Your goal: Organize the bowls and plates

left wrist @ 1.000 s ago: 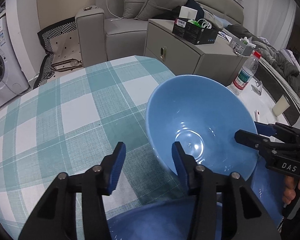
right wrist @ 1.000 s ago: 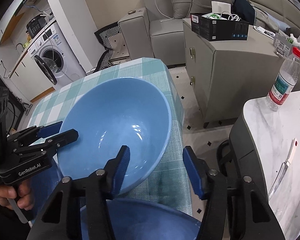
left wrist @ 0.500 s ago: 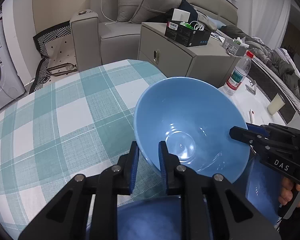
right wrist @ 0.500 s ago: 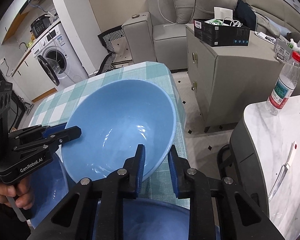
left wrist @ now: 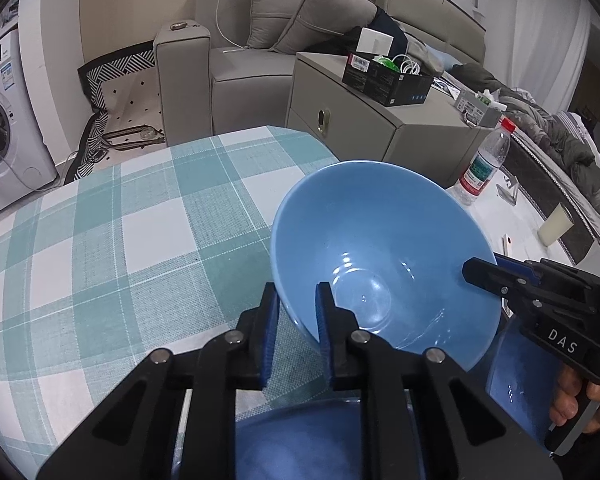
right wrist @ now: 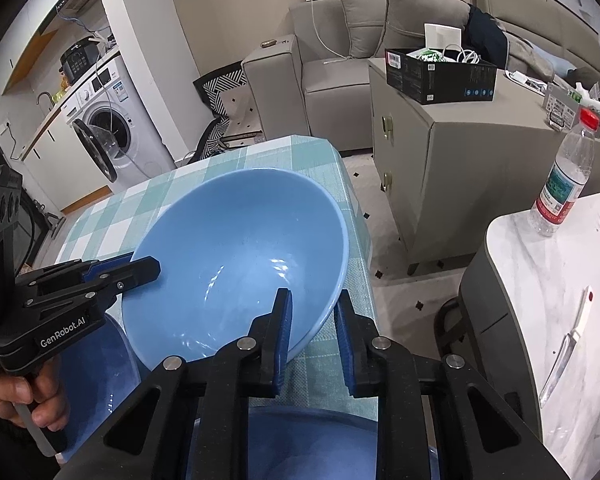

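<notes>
Glossy blue glazed bowl (left wrist: 384, 256), woven checked cloth tablecloth (left wrist: 112, 248), matt black plastic fingers (left wrist: 324, 316), clear plastic bottle (right wrist: 564, 184)

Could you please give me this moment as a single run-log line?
phase: two-handed grasp | left gripper: shut on light blue bowl rim | right gripper: shut on opposite rim | bowl: tilted, above checked tablecloth | dark blue dish: below

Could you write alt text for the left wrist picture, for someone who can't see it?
Two black grippers, left and right, pinch opposite rims of a tilted blue bowl above a checked tablecloth. A sofa stands behind.
</notes>
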`<state>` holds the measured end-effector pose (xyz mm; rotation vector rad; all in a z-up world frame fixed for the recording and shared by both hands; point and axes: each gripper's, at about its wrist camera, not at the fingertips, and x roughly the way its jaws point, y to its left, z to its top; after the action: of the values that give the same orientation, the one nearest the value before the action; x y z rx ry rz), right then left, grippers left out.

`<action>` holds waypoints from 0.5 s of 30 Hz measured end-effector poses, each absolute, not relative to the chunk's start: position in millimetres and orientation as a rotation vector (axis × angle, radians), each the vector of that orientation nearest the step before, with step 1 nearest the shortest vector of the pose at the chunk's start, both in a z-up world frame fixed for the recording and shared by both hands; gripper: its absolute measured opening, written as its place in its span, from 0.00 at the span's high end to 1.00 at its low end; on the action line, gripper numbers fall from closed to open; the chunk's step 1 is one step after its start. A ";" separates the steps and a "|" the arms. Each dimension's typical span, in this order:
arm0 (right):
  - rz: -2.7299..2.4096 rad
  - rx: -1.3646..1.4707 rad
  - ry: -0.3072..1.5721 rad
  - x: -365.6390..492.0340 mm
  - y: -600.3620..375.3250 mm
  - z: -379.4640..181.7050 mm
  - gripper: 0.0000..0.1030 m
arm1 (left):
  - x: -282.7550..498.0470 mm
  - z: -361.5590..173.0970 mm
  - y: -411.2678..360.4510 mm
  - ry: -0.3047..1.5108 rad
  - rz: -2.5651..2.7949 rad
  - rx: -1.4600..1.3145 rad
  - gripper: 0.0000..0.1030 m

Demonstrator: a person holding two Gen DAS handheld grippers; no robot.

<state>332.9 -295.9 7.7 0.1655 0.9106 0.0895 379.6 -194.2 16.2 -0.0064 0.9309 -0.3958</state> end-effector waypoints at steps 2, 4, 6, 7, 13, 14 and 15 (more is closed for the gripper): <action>0.088 0.167 0.899 332.2 -295.7 10.9 0.79 | 378.4 18.8 -193.1 0.925 -0.395 -0.008 0.84; 0.082 0.160 0.888 330.3 -293.8 15.1 0.79 | 377.5 22.7 -193.2 0.916 -0.394 -0.009 0.84; 0.083 0.154 0.880 328.1 -292.5 19.5 0.79 | 375.9 28.4 -192.2 0.901 -0.393 -0.013 0.84; 0.082 0.154 0.871 326.4 -292.5 22.5 0.79 | 374.9 31.4 -191.5 0.895 -0.395 -0.016 0.84; 0.082 0.156 0.833 316.6 -289.3 41.3 0.79 | 367.3 52.0 -187.3 0.860 -0.398 -0.018 0.84; 0.082 0.156 0.824 314.8 -288.9 44.1 0.79 | 366.3 55.5 -186.0 0.853 -0.399 -0.021 0.84; 0.083 0.157 0.816 312.3 -287.7 47.8 0.79 | 364.6 59.4 -184.6 0.845 -0.399 -0.025 0.84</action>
<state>312.3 -287.7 47.8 0.1565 0.8156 0.0828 364.6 -184.6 59.4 -0.0255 0.8450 -0.3985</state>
